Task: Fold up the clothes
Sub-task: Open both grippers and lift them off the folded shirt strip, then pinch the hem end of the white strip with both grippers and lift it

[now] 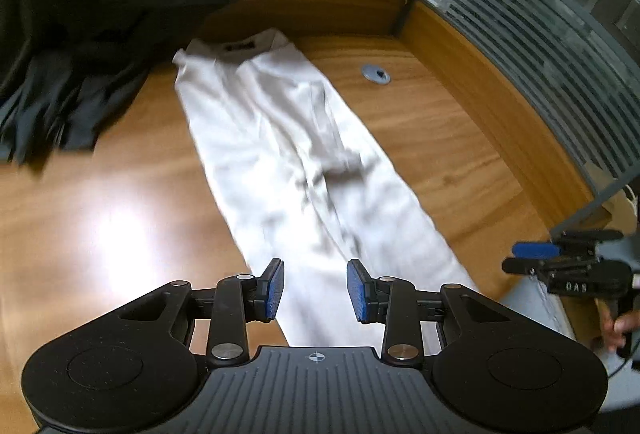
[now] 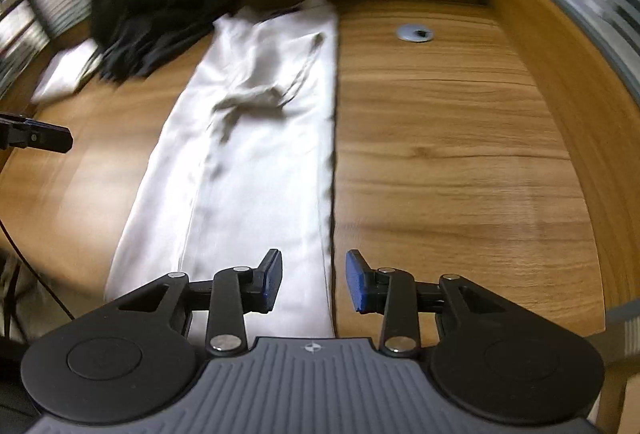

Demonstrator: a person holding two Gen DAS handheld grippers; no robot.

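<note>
So there's this long pair of cream-white trousers (image 1: 288,154) laid out flat and lengthwise on the curved wood-grain desk (image 1: 432,122), folded in half so one leg sits on top of the other, waistband at the far end and the hems close to the person. Both tools are held above the hem end, tilted steeply down at the fabric. The left tool (image 1: 315,290) has its blue-padded fingers (image 1: 274,288) spread apart with nothing between them, just the pale cloth showing below through the gap. The right tool (image 2: 314,282) is the same deal: blue pads apart, not pinching anything, sitting right over the straight right-hand edge of the trousers so one finger is over cloth and the other over bare desk. From the left camera you can spot the right tool off to the side with a bit of the person's hand (image 1: 618,330) wrapped round its grip. A heap of dark, nearly black clothes (image 1: 100,14) sits at the far left, just beside the waistband, and a small round grey cable grommet (image 1: 376,73) is set into the desk further right.
</note>
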